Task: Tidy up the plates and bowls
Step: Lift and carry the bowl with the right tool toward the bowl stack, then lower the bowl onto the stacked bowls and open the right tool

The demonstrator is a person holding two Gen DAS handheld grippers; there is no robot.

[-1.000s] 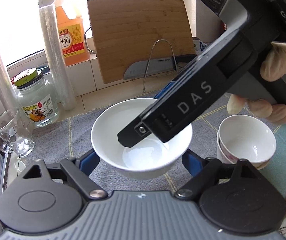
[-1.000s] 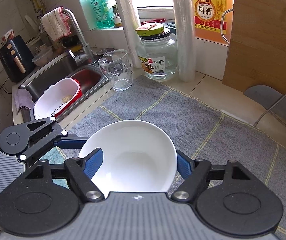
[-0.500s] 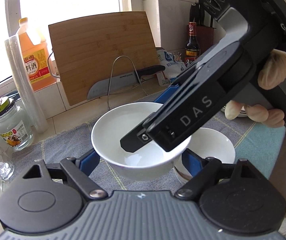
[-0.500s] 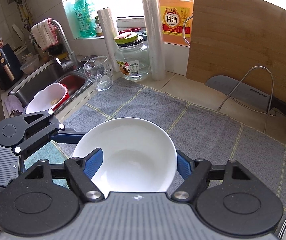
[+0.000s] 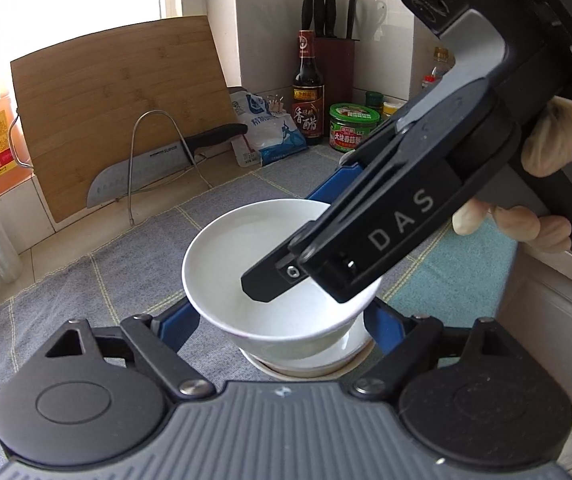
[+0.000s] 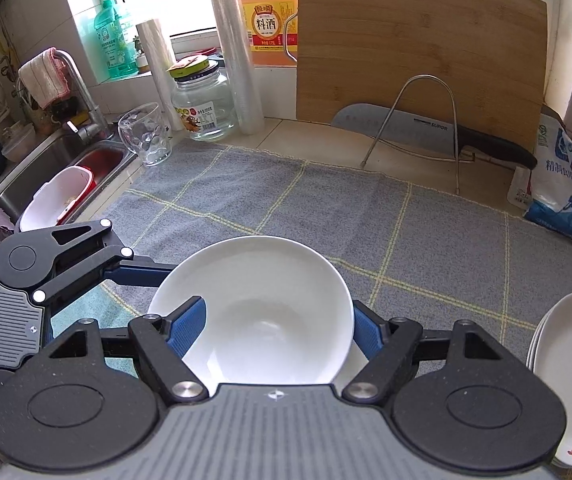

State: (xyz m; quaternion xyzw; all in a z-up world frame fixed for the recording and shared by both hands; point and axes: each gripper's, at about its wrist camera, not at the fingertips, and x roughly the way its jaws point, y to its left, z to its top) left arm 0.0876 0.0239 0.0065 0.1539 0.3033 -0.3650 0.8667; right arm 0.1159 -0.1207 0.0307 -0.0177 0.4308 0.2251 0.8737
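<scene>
Each tool (image 5: 282,320) has a ribbed grey body, black round hinge plates with silver screws, and blue fingers (image 6: 188,320). The right tool (image 5: 386,232) (upper right of the frame) bears white "DAS" lettering; a pale glove (image 5: 558,148) grips its handle.

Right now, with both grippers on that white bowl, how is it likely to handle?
The white bowl looks glazed and glossy, so probably slippery against the blue pads. It seems rigid ceramic, likely chipping if dropped onto the stacked bowls beneath.

Free room: the grey mat (image 6: 326,208) on the table lies bare ahead. Obstacles: cutting board (image 6: 418,60), knife (image 6: 426,130) and wire stand (image 6: 430,120) at the back; glass (image 6: 146,134) and jar (image 6: 204,106) back-left; stacked plates (image 6: 570,368) at right.
</scene>
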